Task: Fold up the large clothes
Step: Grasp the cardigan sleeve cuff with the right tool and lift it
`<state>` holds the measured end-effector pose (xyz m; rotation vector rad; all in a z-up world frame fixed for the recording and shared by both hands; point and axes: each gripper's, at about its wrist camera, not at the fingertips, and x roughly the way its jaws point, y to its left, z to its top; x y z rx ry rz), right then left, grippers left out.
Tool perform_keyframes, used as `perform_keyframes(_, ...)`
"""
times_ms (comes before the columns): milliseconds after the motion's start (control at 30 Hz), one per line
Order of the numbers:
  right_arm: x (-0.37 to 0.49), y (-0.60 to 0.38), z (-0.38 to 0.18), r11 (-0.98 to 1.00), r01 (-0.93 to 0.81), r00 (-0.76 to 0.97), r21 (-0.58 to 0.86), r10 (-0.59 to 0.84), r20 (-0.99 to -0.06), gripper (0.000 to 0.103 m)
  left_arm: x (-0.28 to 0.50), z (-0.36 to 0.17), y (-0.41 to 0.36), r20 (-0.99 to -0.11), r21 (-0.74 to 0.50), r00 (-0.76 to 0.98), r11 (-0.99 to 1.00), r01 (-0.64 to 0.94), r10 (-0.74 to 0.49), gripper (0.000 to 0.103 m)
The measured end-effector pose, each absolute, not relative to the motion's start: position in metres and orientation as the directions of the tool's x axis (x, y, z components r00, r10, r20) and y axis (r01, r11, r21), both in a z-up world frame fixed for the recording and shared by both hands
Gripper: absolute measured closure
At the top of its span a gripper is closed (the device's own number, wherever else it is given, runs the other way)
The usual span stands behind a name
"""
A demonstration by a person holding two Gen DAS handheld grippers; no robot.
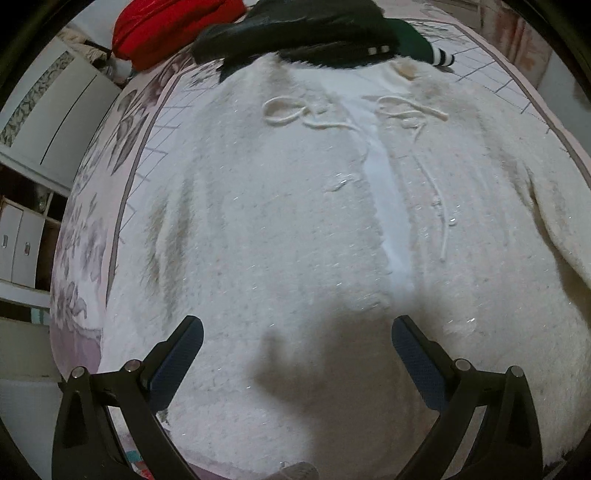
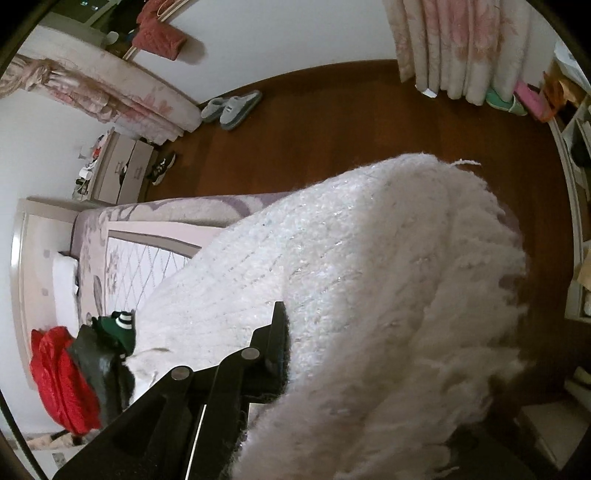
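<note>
Lay spread flat on the bed (image 1: pixel 122 147), that big fluffy white cardigan (image 1: pixel 280 229), front side up, with the drawstrings (image 1: pixel 314 122) looped loose near the neckline and a narrow strip of lining showing down the middle. Covered most of the quilted bedspread, honestly.

Hovered right over the hem end, the left gripper (image 1: pixel 297 347), jaws spread wide with nothing between them, blue pads (image 1: pixel 186 354) facing each other and a shadow thrown on the knit below.

Different story on the other side. Clamped on a thick fold of the cardigan (image 2: pixel 332 266), the right gripper (image 2: pixel 284 354), only one black finger visible and the other buried under the fuzz. Lifted up off the bed, that bunch of fabric, draped and hanging over the wooden floor (image 2: pixel 332 122).

Piled up past the collar end: a red jacket (image 1: pixel 166 26), a black garment (image 1: pixel 295 33) lying on the cardigan's neckline, and something green with striped cuffs (image 1: pixel 417 44). Also spotted a pair of slippers (image 2: pixel 231 107) on the floor by the wall, and curtains (image 2: pixel 454 44) behind.
</note>
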<state>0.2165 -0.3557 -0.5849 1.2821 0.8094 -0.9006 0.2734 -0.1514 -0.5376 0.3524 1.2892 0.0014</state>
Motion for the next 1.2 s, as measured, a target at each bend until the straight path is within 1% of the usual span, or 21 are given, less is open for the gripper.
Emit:
perform_keyframes(67, 0.205, -0.343, -0.580, 0.082, 0.907, 0.420, 0.413, -0.101, -0.902, 0.095, 0.270, -0.538, -0.145, -0.940, 0.258, 0.279, 0.946, 0.195, 0.199, 0.000)
perform_keyframes(133, 0.197, -0.339, -0.586, 0.112, 0.900, 0.428, 0.422, -0.039, -0.903, 0.087, 0.267, -0.541, -0.140, -0.944, 0.252, 0.265, 0.948, 0.196, 0.196, 0.000)
perform_keyframes(167, 0.197, -0.337, -0.596, 0.118, 0.906, 0.409, 0.407, 0.008, -0.913, 0.085, 0.265, -0.542, -0.139, -0.946, 0.249, 0.258, 0.948, 0.197, 0.195, 0.000)
perform_keyframes(233, 0.187, -0.338, -0.615, 0.062, 0.925, 0.371, 0.376, 0.072, -0.926, 0.070, 0.262, -0.546, -0.139, -0.951, 0.241, 0.244, 0.949, 0.205, 0.189, 0.000)
perform_keyframes(267, 0.180, -0.338, -0.623, 0.030, 0.927, 0.370, 0.374, 0.099, -0.924, 0.066, 0.261, -0.547, -0.140, -0.953, 0.237, 0.240, 0.949, 0.210, 0.185, 0.000)
perform_keyframes(300, 0.173, -0.340, -0.631, -0.017, 0.927, 0.373, 0.374, 0.125, -0.919, 0.058, 0.259, -0.548, -0.143, -0.955, 0.232, 0.237, 0.948, 0.217, 0.180, 0.000)
perform_keyframes(367, 0.154, -0.338, -0.637, -0.104, 0.906, 0.420, 0.409, 0.125, -0.899, 0.051, 0.256, -0.550, -0.150, -0.956, 0.230, 0.237, 0.944, 0.236, 0.173, 0.000)
perform_keyframes(400, 0.148, -0.335, -0.639, -0.122, 0.895, 0.441, 0.428, 0.117, -0.890, 0.046, 0.254, -0.551, -0.155, -0.956, 0.230, 0.238, 0.940, 0.251, 0.171, 0.000)
perform_keyframes(433, 0.145, -0.333, -0.642, -0.126, 0.886, 0.460, 0.446, 0.114, -0.881, 0.044, 0.253, -0.552, -0.160, -0.957, 0.230, 0.238, 0.937, 0.263, 0.168, 0.000)
perform_keyframes(567, 0.142, -0.331, -0.674, -0.171, 0.843, 0.533, 0.511, 0.130, -0.836, 0.043, 0.250, -0.559, -0.179, -0.958, 0.235, 0.233, 0.924, 0.301, 0.168, 0.000)
perform_keyframes(667, 0.132, -0.337, -0.699, -0.285, 0.768, 0.613, 0.574, 0.065, -0.787, 0.045, 0.250, -0.562, -0.189, -0.956, 0.245, 0.233, 0.918, 0.312, 0.176, 0.000)
perform_keyframes(733, 0.127, -0.337, -0.702, -0.339, 0.720, 0.647, 0.606, 0.008, -0.763, 0.069, 0.250, -0.563, -0.194, -0.955, 0.252, 0.233, 0.915, 0.316, 0.183, 0.000)
perform_keyframes(800, 0.126, -0.333, -0.695, -0.338, 0.695, 0.681, 0.635, 0.026, -0.732, 0.070, 0.250, -0.564, -0.198, -0.954, 0.257, 0.234, 0.912, 0.319, 0.187, 0.000)
perform_keyframes(833, 0.125, -0.327, -0.688, -0.316, 0.710, 0.676, 0.630, 0.052, -0.736, 0.068, 0.250, -0.564, -0.200, -0.953, 0.259, 0.235, 0.911, 0.320, 0.188, 0.000)
perform_keyframes(867, 0.123, -0.320, -0.685, -0.296, 0.724, 0.667, 0.623, 0.074, -0.741, 0.063, 0.249, -0.565, -0.202, -0.953, 0.261, 0.237, 0.910, 0.322, 0.190, 0.000)
perform_keyframes(900, 0.122, -0.311, -0.683, -0.274, 0.753, 0.644, 0.598, 0.118, -0.756, 0.048, 0.248, -0.565, -0.204, -0.952, 0.265, 0.238, 0.907, 0.326, 0.193, 0.000)
perform_keyframes(933, 0.119, -0.298, -0.686, -0.264, 0.778, 0.619, 0.570, 0.168, -0.767, 0.041, 0.247, -0.567, -0.206, -0.951, 0.270, 0.237, 0.904, 0.332, 0.197, 0.000)
perform_keyframes(1033, 0.106, -0.283, -0.699, -0.302, 0.756, 0.646, 0.580, 0.199, -0.737, 0.041, 0.245, -0.572, -0.213, -0.950, 0.282, 0.233, 0.894, 0.349, 0.209, 0.000)
perform_keyframes(1100, 0.096, -0.283, -0.704, -0.339, 0.739, 0.653, 0.582, 0.150, -0.743, 0.042, 0.244, -0.574, -0.218, -0.948, 0.291, 0.234, 0.885, 0.362, 0.216, 0.000)
perform_keyframes(1167, 0.092, -0.285, -0.702, -0.385, 0.695, 0.679, 0.608, 0.071, -0.731, 0.057, 0.244, -0.575, -0.222, -0.945, 0.299, 0.241, 0.881, 0.368, 0.220, 0.000)
perform_keyframes(1200, 0.092, -0.287, -0.701, -0.379, 0.692, 0.676, 0.614, 0.043, -0.735, 0.068, 0.244, -0.576, -0.224, -0.945, 0.300, 0.241, 0.879, 0.370, 0.221, 0.000)
